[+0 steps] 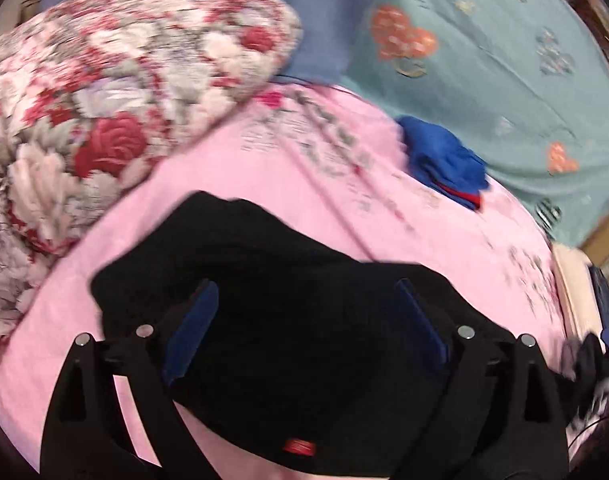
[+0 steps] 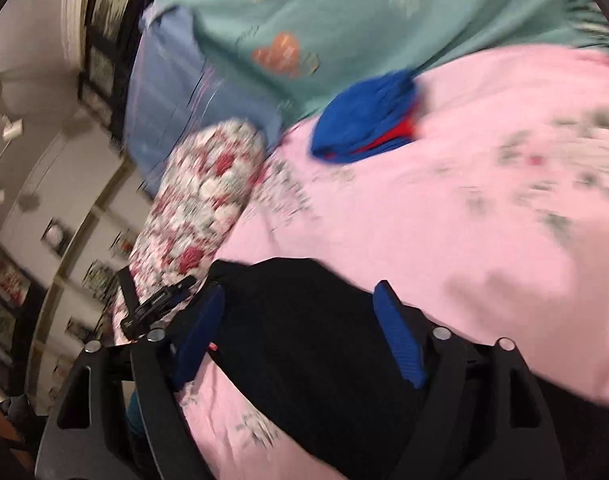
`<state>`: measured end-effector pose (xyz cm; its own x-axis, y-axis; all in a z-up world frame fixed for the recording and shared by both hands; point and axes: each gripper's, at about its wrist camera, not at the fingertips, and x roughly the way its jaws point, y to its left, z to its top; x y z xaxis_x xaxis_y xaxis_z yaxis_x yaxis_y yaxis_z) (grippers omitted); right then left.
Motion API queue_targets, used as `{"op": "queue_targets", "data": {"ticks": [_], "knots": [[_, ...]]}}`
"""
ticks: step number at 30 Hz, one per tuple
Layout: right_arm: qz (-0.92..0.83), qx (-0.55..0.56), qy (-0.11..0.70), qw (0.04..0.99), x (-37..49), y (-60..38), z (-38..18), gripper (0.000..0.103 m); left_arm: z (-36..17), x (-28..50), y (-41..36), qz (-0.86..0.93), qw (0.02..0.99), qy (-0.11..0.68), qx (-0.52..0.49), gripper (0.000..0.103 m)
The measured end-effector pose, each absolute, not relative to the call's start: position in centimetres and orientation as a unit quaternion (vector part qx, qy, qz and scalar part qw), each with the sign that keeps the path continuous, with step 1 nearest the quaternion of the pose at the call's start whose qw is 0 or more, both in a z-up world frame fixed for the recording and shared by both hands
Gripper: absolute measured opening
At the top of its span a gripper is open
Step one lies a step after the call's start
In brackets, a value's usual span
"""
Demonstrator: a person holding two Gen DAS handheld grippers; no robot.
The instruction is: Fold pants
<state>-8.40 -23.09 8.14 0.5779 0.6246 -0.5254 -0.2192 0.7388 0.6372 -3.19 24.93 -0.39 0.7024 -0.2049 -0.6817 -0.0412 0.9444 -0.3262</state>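
The black pants (image 1: 288,312) lie in a folded heap on the pink sheet (image 1: 264,168), with a small red label (image 1: 299,447) near the bottom edge. My left gripper (image 1: 304,292) is open, its blue pads (image 1: 192,332) spread wide just above the pants. In the right wrist view the pants (image 2: 304,340) lie between my right gripper's (image 2: 300,292) open blue pads (image 2: 400,344). Neither gripper holds cloth. The left gripper (image 2: 156,304) shows at the pants' left edge in the right wrist view. Both views are motion-blurred.
A folded blue and red garment (image 1: 444,160) lies on the pink sheet further back, also in the right wrist view (image 2: 364,120). A floral quilt roll (image 1: 104,92) lies at the left. A teal blanket (image 1: 484,60) and a blue striped cloth (image 1: 316,12) lie behind.
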Motion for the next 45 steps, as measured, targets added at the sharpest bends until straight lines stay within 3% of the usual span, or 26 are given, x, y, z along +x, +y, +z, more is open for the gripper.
{"op": "queue_targets", "data": {"ticks": [5,11,28,29,31,32,35,45], "knots": [[0.089,0.327,0.355,0.871,-22.2,-32.2,6.6,0.084,-0.7,-4.4,19.2,-0.115,0.902,0.398,-0.120,0.093],[-0.064,0.404,0.397,0.821,-29.8,-36.9,-0.3,0.084,-0.9,-5.1,16.0,-0.145,0.896,0.408,-0.102,0.093],[-0.073,0.402,0.394,0.823,-24.6,-38.0,-5.2,0.084,-0.8,-6.0,15.7,-0.134,0.894,0.416,-0.092,0.094],[-0.069,0.397,0.394,0.826,-24.2,-37.9,-5.3,0.081,-0.8,-6.1,15.7,-0.134,0.895,0.416,-0.092,0.094],[-0.062,0.401,0.396,0.824,-24.0,-37.8,-5.6,0.055,-0.8,-6.2,16.0,-0.134,0.896,0.414,-0.092,0.094],[-0.070,0.398,0.397,0.824,-24.2,-37.9,-5.8,0.050,-0.8,-6.2,16.1,-0.134,0.896,0.413,-0.094,0.094],[-0.066,0.411,0.386,0.823,-25.0,-38.1,-5.9,0.018,-0.7,-6.3,16.8,-0.136,0.897,0.409,-0.103,0.094],[-0.012,0.355,0.363,0.861,-21.1,-30.6,1.3,0.018,0.0,-8.0,20.8,-0.147,0.902,0.378,-0.146,0.095]]}}
